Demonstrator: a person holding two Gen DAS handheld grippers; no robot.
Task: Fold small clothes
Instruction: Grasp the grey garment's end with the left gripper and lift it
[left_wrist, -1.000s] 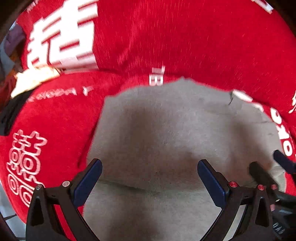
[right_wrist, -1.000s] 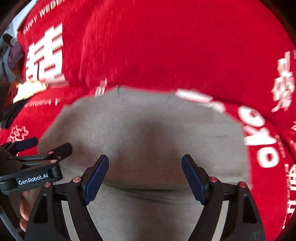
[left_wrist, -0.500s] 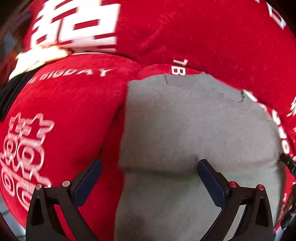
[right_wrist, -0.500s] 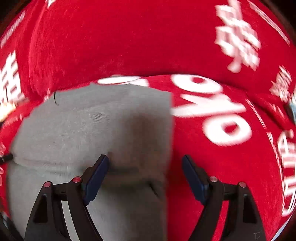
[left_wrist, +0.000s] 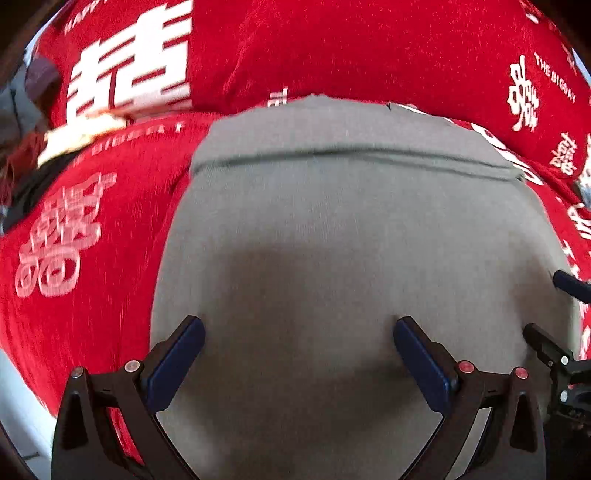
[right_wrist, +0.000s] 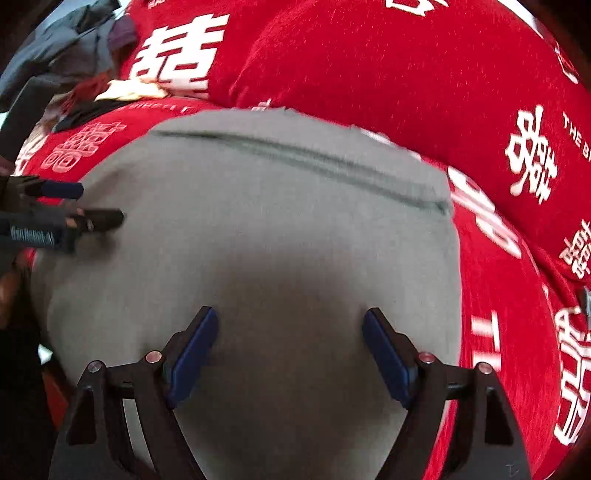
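Observation:
A grey garment (left_wrist: 351, 229) lies flat on a red cover with white characters (left_wrist: 92, 206); a fold edge runs across its far part. It also fills the right wrist view (right_wrist: 258, 221). My left gripper (left_wrist: 299, 332) is open and empty, low over the near part of the garment. My right gripper (right_wrist: 290, 325) is open and empty over the same garment, to the right of the left one. The left gripper also shows at the left edge of the right wrist view (right_wrist: 66, 206). The right gripper shows at the right edge of the left wrist view (left_wrist: 554, 314).
The red cover (right_wrist: 406, 74) rises into a cushion behind the garment. A pile of dark and pale clothes (right_wrist: 74, 66) lies at the far left, also seen in the left wrist view (left_wrist: 33, 122).
Both grippers have pulled back toward the near side and nearer each other. The garment now shows a folded edge across its far part and looks larger in both views.

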